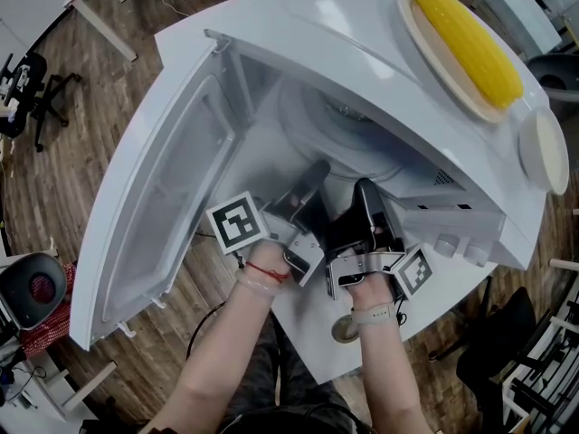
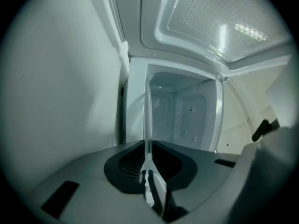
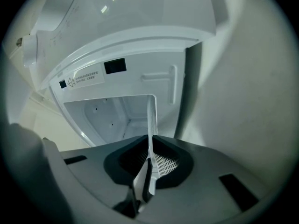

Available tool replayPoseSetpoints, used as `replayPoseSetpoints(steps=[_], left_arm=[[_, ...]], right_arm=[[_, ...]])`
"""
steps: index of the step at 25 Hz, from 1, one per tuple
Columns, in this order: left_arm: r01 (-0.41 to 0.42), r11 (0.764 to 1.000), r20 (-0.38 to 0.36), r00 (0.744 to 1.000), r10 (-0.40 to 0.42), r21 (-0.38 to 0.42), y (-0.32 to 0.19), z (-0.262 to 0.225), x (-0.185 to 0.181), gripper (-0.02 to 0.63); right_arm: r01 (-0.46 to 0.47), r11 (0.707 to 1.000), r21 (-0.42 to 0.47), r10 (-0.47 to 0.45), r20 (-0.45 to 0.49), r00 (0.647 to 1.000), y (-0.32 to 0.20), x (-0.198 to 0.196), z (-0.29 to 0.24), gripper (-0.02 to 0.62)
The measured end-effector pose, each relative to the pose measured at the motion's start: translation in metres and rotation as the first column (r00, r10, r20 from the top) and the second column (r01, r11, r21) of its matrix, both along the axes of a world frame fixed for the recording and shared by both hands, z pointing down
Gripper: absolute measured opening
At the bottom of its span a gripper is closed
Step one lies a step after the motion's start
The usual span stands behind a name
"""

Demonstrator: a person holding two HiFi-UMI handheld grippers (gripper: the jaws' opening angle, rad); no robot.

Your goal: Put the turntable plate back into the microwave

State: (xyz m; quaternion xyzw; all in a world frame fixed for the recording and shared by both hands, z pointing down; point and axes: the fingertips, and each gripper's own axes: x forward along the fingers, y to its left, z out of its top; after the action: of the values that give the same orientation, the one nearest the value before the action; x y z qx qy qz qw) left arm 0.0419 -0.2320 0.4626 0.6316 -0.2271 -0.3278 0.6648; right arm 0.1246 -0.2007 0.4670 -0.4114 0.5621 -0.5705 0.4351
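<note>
Glass turntable plate [image 1: 312, 120]: it lay in the open mouth of the microwave [image 1: 298, 25], reaching into the cavity, near rim towards us. We could not tell whether it touched the cavity floor.
Left gripper [image 1: 317, 172]: we had its jaws clamped on the plate's near rim. In the left gripper view the plate [image 2: 147, 125] showed edge-on as a thin clear strip pinched at the gripper [image 2: 148, 164].
Right gripper [image 1: 366, 193]: it was also closed on that rim, just beside the left one. In the right gripper view the plate [image 3: 150, 120] ran straight up out of the gripper [image 3: 150, 160].
Cavity: white inner walls [image 2: 187, 111] showed beyond the plate; the right gripper view looked at them too [image 3: 107, 115].
Door [image 1: 172, 197]: it stood swung wide open on our left.
Microwave top: a tan plate [image 1: 412, 34] carried a yellow corn cob [image 1: 466, 43]; a small white dish [image 1: 543, 152] sat near it by the right edge.
Support: the microwave rested on a white table [image 1: 312, 346] over a wooden floor [image 1: 99, 107].
</note>
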Motion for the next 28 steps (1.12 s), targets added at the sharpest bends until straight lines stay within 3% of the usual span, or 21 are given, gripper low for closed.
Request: replayPoseSetpoints(steps=[9,14,22,28], left_arm=[[-0.018,1.0,-0.007,1.0,0.019,0.013,0.005,-0.001,-0.002,0.037],[0.018,1.0,-0.012,1.0,-0.018,0.005,0.001,0.002,-0.007,0.037],[0.016,0.999,-0.022,1.0,-0.017,-0.031,-0.001,0.005,-0.002,0.037],[0.032,0.999,-0.023,0.999,-0.033,-0.044,-0.003,0.002,-0.004,0.037]], right_arm=[[-0.045,0.999,-0.008,0.045,0.011,0.999,-0.004,0.007,-0.001,0.043],[-0.083,0.996,-0.017,0.084,0.036,0.996,-0.003,0.008,-0.002,0.043],[-0.05,0.999,0.015,0.051,-0.045,0.998,0.002,0.012,-0.006,0.043],[-0.033,0.999,0.025,0.035,-0.049,0.998,0.014,0.016,-0.004,0.043]])
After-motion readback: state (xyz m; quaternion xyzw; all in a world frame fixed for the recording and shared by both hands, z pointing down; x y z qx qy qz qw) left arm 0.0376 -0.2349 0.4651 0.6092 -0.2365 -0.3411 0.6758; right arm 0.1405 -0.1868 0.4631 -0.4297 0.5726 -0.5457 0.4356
